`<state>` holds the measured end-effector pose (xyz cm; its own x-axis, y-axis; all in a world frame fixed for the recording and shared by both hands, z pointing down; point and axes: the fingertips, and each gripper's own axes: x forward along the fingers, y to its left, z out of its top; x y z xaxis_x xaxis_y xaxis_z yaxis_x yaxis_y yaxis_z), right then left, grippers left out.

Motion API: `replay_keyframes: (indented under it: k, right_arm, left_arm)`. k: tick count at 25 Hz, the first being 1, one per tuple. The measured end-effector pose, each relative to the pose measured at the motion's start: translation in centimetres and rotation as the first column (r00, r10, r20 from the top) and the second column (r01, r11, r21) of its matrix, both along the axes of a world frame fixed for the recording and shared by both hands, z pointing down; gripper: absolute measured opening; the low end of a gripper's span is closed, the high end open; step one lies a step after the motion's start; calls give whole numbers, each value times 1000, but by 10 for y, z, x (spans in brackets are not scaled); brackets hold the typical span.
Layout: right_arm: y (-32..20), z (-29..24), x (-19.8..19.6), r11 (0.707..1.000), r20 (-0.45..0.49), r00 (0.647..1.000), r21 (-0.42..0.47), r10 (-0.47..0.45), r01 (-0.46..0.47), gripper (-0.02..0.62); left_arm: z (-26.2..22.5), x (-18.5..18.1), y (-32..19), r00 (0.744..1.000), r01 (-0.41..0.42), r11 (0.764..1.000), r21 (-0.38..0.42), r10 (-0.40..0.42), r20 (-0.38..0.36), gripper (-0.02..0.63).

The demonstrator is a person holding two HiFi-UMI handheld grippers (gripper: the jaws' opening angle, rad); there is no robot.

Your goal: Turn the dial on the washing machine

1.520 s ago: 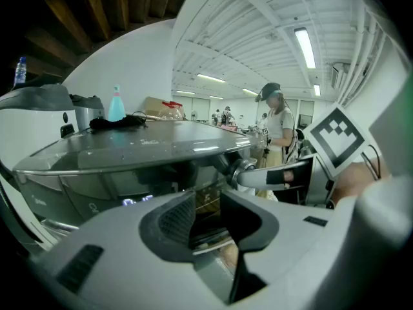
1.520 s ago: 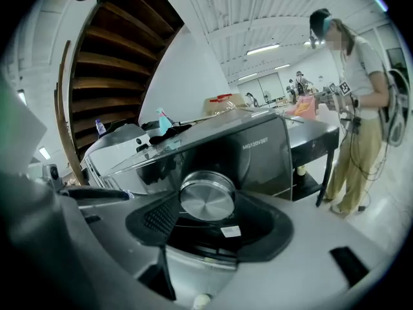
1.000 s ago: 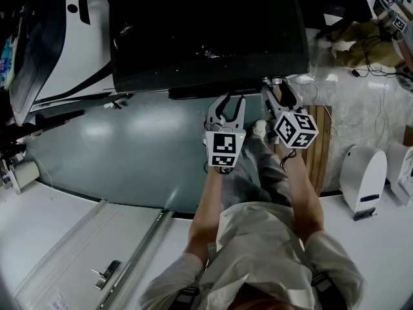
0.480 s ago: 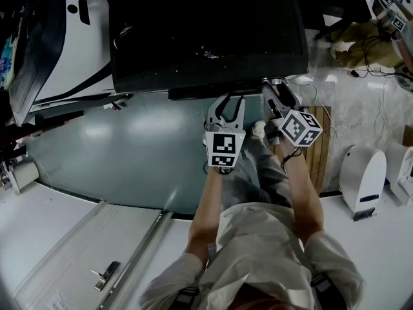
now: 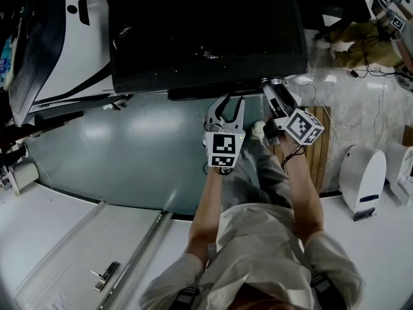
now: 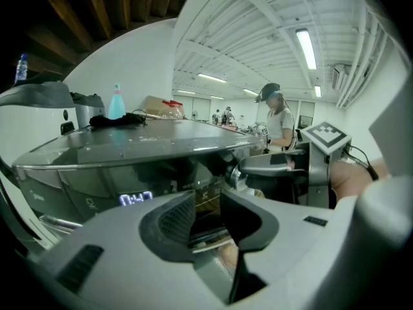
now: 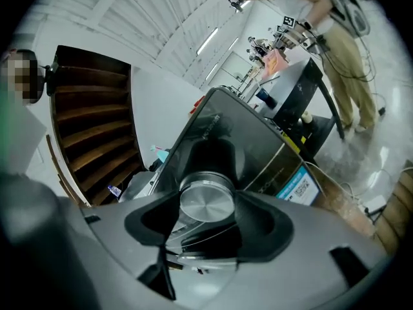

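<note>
**Item:** round brushed-metal dial (image 7: 206, 199), sitting on the front panel of the dark glossy-topped washing machine (image 5: 206, 31), near its right end.

**Right claw** (image 7: 206, 210): clamping the dial's rim from both sides, likely for purchase in twisting.

**Left claw** (image 5: 226, 106): hovering with jaws apart and empty, just beside and apparently idling.

**Clearance:** the lid edge is overhanging above. The grey-green floor (image 5: 116, 147) is lying open below, probably leaving rolling room.

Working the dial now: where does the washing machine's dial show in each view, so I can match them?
Head view: the dial is a small silver glint at the right gripper tips, under the machine's front edge.
Left gripper view: its silver edge shows right of centre, beside the right gripper.
Right gripper view: big silver disc, centre, between the jaws.
Shared landmark: the washing machine's dark glossy top.
</note>
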<state>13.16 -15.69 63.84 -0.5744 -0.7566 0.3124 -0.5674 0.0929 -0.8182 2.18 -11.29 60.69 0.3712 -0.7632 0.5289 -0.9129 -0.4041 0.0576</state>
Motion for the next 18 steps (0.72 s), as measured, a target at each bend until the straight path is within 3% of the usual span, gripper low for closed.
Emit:
replay_keyframes:
  k: [18]
  right_arm:
    - [-3,-2,0,998,247,968,-50,49,-38,270]
  left_arm:
    - [1,2,-1,1000,0,1000,-1,0,0,126]
